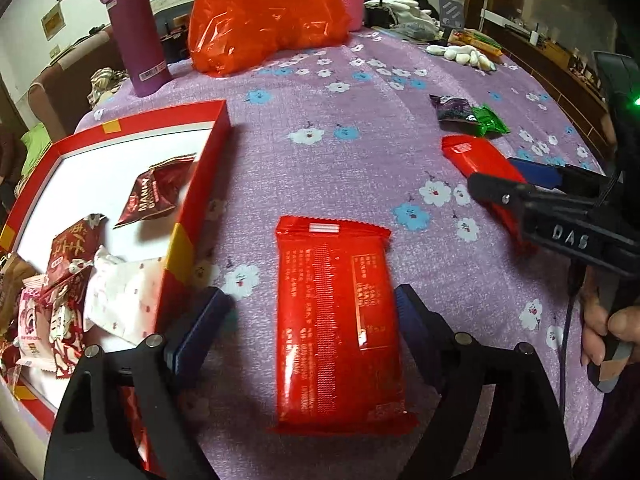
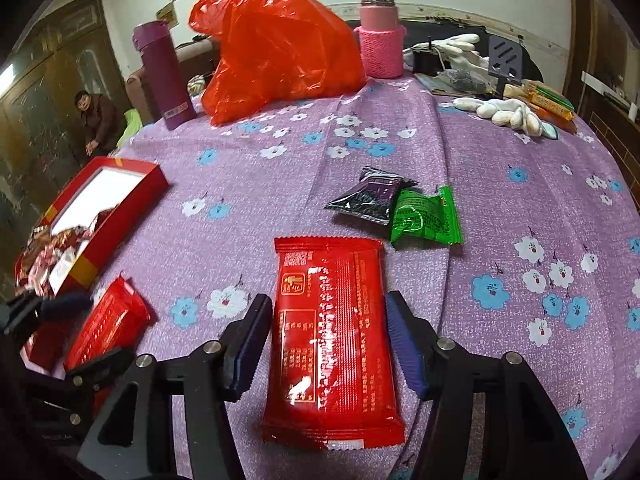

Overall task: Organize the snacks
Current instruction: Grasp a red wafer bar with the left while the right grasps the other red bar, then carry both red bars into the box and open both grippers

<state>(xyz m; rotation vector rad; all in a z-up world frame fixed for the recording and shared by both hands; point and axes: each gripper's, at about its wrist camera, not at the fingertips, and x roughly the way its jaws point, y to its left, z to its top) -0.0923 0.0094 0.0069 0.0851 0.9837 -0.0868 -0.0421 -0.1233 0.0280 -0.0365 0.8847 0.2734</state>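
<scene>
1. Two sets of tongs were working at this moment, each straddling its own red packet on the purple flowered tabletop.
2. Your left tongs were spread wide: the left red packet lay flat between the pads, with a clear gap on the left side and the right pad just beside its edge.
3. Your right tongs sat spread around the right red packet, pads close against both long edges; whether they had begun to pinch it, I cannot tell.
4. Just left of the left tongs stood the red box, open, already holding several wrapped snacks, among them a dark red pouch and a white wrapper.
5. By my judgement you were partway through: some snacks were boxed, but both red packets, a black packet and a green packet were still out on the cloth.
6. Only the left wrist view showed the box contents clearly; only the right wrist view showed the black and green packets fully, overlapping, beyond the right tongs.
7. Farther back stood an orange-red plastic bag and a purple flask.
</scene>
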